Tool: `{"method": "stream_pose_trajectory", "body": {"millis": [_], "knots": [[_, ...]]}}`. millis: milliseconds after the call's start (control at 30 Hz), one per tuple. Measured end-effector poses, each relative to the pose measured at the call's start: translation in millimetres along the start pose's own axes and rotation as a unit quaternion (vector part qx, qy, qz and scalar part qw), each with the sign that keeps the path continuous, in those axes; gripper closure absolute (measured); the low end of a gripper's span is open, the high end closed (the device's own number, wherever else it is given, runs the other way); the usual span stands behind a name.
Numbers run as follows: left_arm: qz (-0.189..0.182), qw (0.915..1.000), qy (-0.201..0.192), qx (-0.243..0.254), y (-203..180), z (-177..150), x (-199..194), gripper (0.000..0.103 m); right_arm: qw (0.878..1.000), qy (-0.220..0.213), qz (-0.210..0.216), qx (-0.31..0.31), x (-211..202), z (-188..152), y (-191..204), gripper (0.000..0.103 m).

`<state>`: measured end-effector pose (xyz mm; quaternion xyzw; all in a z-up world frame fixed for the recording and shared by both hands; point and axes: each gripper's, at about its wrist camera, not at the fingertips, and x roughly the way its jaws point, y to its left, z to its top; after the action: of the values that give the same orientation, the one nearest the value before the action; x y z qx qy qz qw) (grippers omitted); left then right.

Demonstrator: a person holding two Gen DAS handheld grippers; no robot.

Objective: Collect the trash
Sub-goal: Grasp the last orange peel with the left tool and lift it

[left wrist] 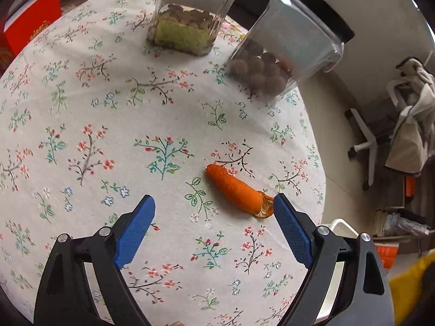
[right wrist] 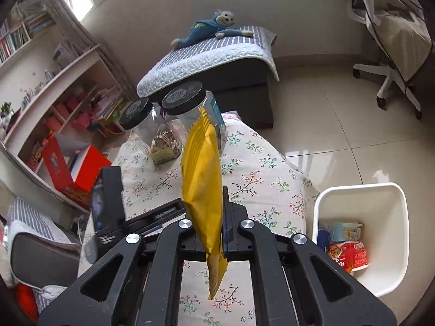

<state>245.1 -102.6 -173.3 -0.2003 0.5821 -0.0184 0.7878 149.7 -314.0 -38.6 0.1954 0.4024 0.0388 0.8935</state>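
An orange peel (left wrist: pixel 238 191) lies on the flowered tablecloth (left wrist: pixel 108 125). My left gripper (left wrist: pixel 214 203) hangs just above it, open, with blue pads (left wrist: pixel 134 228) wide apart; the peel's torn end sits beside the right pad. In the right wrist view my right gripper (right wrist: pixel 210 206) is shut on a yellow snack wrapper (right wrist: pixel 202 187), held upright over the table. A white trash bin (right wrist: pixel 361 233) stands on the floor to the right of the table, with a red packet (right wrist: pixel 349 255) and a carton inside. The left gripper (right wrist: pixel 108 198) shows blurred at the left.
Two clear jars with black lids stand at the table's far side: one with green and brown contents (left wrist: pixel 185 27), one with brown balls (left wrist: pixel 274 57). A red box (right wrist: pixel 81 168), a shelf, a bed with a plush toy (right wrist: pixel 212 28) and an office chair (right wrist: pixel 386 40) surround the table.
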Motion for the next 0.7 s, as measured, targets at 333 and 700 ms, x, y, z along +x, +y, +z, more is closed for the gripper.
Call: {"method": "stream_pose_trajectory", "body": {"millis": [333, 700], "knots": [[0.034, 0.999, -0.026, -0.011, -28, -3, 38, 0.023, 1.0, 0.006, 0.01, 0.015, -10, -5, -24, 0.098], [0.032, 0.987, -0.041, 0.152, -13, -27, 9, 0.084, 0.999, -0.002, 0.04, -0.007, -26, -12, -3, 0.097]]}}
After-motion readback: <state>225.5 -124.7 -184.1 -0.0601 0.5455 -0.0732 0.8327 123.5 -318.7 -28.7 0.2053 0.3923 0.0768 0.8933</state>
